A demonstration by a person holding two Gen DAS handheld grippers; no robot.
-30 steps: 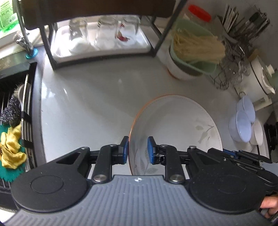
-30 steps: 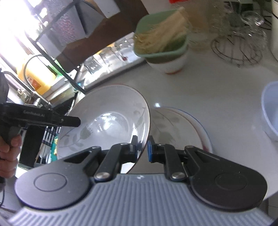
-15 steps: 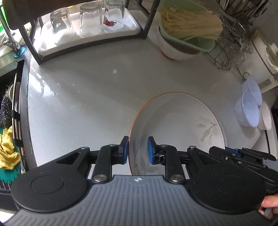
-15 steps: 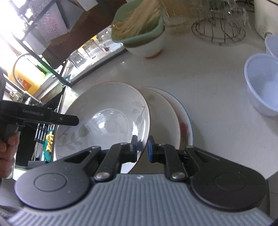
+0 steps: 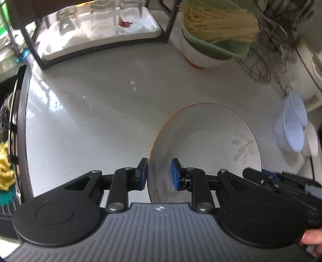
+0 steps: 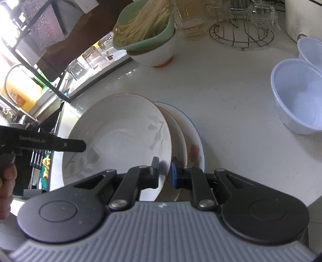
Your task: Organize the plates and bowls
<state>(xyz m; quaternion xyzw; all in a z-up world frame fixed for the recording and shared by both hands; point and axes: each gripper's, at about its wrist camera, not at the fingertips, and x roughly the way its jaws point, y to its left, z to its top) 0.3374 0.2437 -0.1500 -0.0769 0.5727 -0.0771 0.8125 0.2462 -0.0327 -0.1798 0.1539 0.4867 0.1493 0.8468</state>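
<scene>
Basically, the plate [image 6: 120, 133] is pinched at opposite rims by the left gripper [image 5: 159, 174] and right gripper [image 6: 164, 172], just over the stack [image 6: 191, 141], so it's best lowered level and centred before being released.

You are working in soft daylight that enters from the upper left of both views. In the right wrist view the window [image 6: 12, 12] burns out to pure white. The desk [image 5: 90, 121] carries a pale sheen and streaked glare along its left side. The fisheye bends both views hard at the edges, so the rack [image 5: 100, 46] curves. The noodles [image 5: 217, 26] and the wire stand [image 5: 267, 60] are smeared with blur. The plate [image 5: 201, 145] holds a soft shadow near your gripper.
</scene>
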